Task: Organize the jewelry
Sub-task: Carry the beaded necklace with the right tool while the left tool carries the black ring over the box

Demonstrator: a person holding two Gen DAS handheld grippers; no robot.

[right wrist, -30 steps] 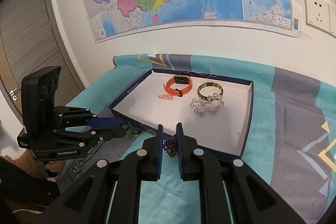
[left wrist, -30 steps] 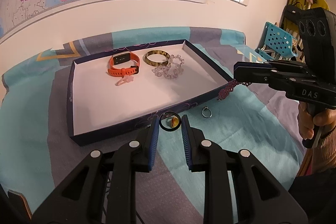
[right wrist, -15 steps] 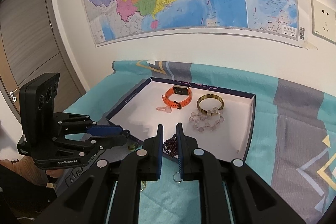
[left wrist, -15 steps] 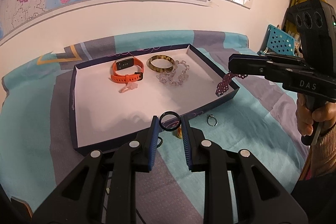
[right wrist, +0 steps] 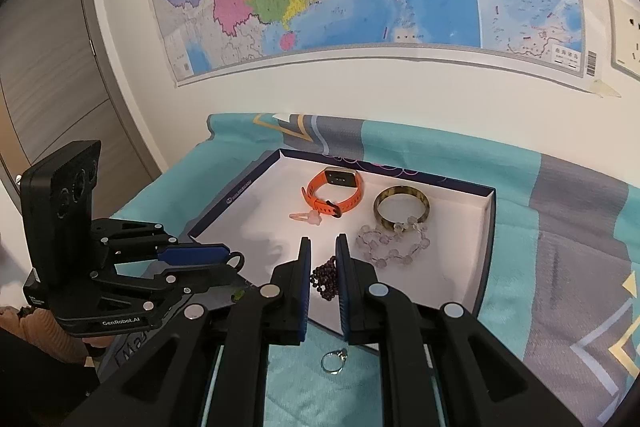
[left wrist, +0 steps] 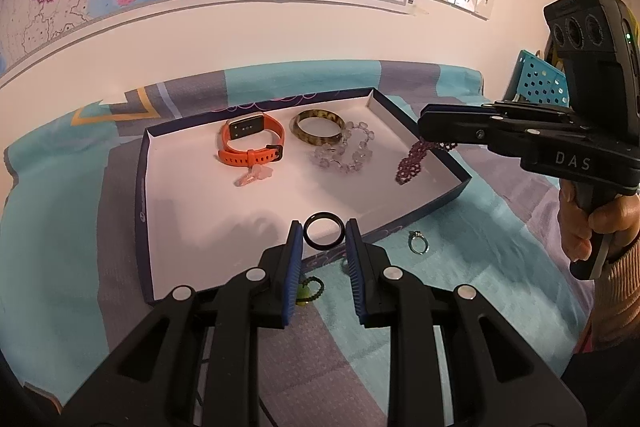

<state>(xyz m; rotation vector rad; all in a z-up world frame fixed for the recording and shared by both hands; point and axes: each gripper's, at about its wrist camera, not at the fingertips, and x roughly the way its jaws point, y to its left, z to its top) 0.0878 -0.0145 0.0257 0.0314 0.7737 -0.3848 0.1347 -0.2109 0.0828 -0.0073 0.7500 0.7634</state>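
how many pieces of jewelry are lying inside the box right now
4 lie in the box: orange watch band, pink clip, tortoiseshell bangle, clear bead bracelet. The purple bead bracelet hangs over it from the right hand-held gripper, not lying yet.

One tray point(left wrist: 144, 187) holds one orange watch point(left wrist: 250, 143), one bangle point(left wrist: 318, 127), one clear bead bracelet point(left wrist: 344, 155), one hair clip point(left wrist: 254, 177). Two tongs: left tongs point(left wrist: 323, 251), right tongs point(right wrist: 322, 263). One silver ring point(left wrist: 418, 243).
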